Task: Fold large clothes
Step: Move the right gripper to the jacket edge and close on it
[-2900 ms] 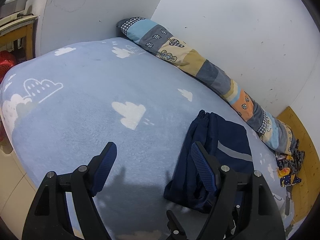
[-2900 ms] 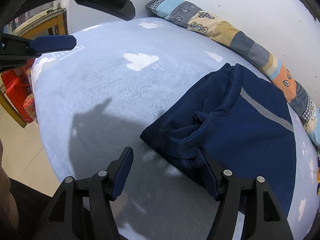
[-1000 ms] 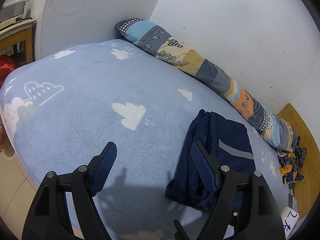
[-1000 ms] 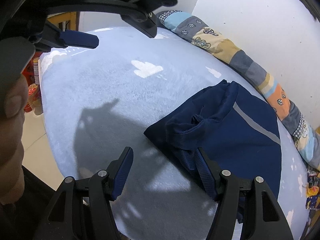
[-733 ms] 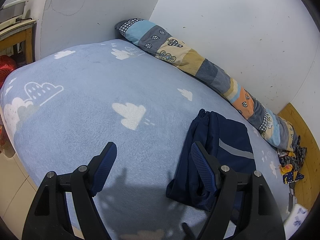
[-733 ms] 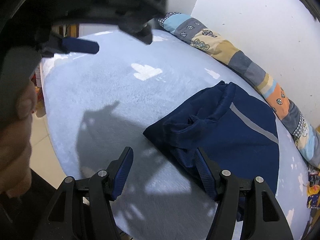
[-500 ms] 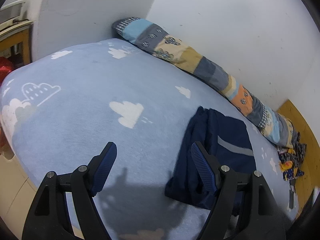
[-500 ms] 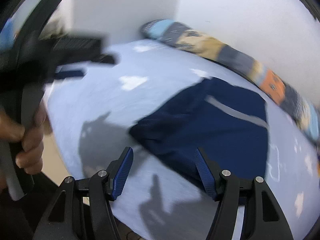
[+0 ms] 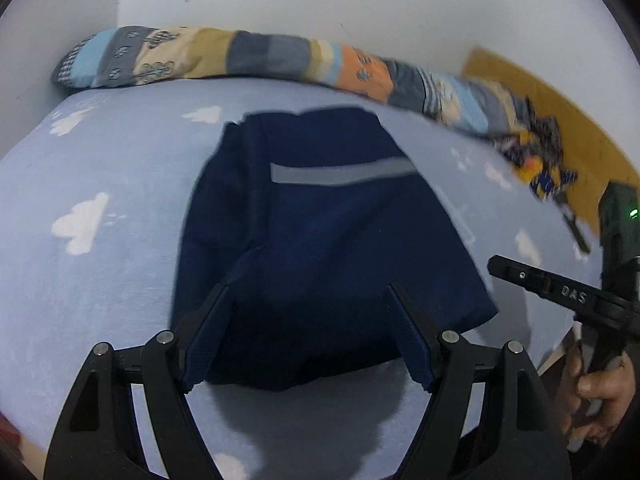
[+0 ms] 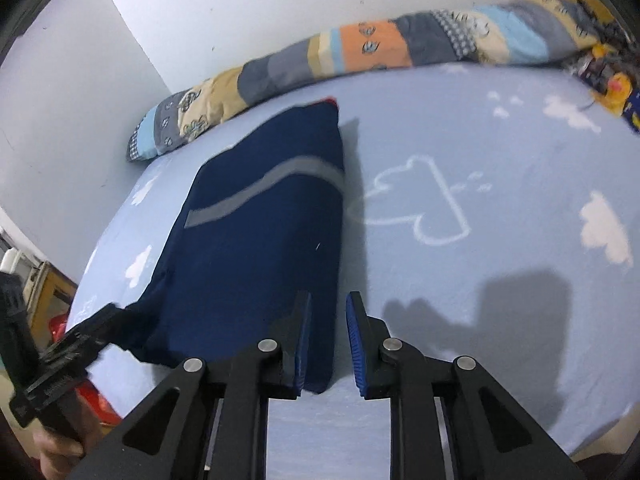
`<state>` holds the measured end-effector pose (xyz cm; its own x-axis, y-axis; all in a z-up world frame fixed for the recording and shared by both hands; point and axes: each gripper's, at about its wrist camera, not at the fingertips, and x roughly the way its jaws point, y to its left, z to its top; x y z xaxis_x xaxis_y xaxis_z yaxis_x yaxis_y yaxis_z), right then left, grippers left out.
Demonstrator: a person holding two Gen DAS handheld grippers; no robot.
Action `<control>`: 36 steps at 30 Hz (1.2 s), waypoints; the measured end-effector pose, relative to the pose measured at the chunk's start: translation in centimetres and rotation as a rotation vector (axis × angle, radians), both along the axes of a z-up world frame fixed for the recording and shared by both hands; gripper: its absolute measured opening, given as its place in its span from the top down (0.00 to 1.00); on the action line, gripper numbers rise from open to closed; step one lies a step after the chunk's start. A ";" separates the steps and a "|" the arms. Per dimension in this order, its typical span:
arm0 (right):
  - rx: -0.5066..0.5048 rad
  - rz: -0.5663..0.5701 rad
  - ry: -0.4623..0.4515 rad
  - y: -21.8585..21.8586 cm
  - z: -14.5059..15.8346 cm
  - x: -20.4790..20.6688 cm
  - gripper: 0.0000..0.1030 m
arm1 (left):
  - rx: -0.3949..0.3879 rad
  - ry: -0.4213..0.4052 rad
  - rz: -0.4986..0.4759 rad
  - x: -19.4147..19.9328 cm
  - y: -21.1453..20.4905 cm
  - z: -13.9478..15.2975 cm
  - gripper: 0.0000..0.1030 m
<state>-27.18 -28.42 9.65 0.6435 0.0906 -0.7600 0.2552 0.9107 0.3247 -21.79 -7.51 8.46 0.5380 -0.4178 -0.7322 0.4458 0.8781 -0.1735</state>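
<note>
both grippers at the near edge of the navy garment

a folded navy garment (image 9: 320, 240) is lying on a pale blue blanket (image 9: 100, 280) printed with white clouds. a grey stripe (image 9: 340, 172) is running across the garment's upper part. in the left wrist view the garment is filling the middle of the picture, its near hem sitting toward 6 o'clock.

the left gripper (image 9: 308, 336) is hanging over that near hem with its jaws standing wide apart. the blue pads (image 9: 204, 340) are flanking the cloth without pressing on it; whether the tips are touching the fabric cannot be told.

the right gripper (image 10: 327, 340) is sitting at the garment's near corner, which in the right wrist view is lying around 6 o'clock. its jaws have just been closing and are now standing narrow, with a gap showing between the pads. the corner of the garment is lying between them, against the pad on the left, but the pad on the right is looking clear of the cloth, so no firm grip is showing.

a long patchwork bolster (image 9: 260, 56) is lying along the white wall (image 9: 360, 0) at 12 o'clock. a small heap of patterned fabric (image 9: 536, 160) is sitting toward 2 o'clock in the left wrist view. a hand (image 9: 596, 396) is holding the right gripper's handle at 4 o'clock there.
</note>
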 end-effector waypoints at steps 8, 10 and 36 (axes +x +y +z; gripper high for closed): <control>-0.177 0.160 0.079 6.3 -5.2 2.6 0.94 | 0.106 0.174 0.123 2.5 2.1 -3.8 0.25; -0.234 0.203 0.090 7.3 -6.0 3.3 0.94 | 0.111 0.128 0.158 2.1 2.8 -2.9 0.25; -0.169 0.260 0.156 2.6 -6.3 14.5 0.91 | 0.144 0.003 0.025 2.7 -3.6 -2.9 0.25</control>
<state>-12.73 -25.84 3.35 0.4905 0.1007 -0.8656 0.0427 0.9893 0.1393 -19.10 -11.10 5.59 0.5447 -0.2947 -0.7852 0.4230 0.9049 -0.0462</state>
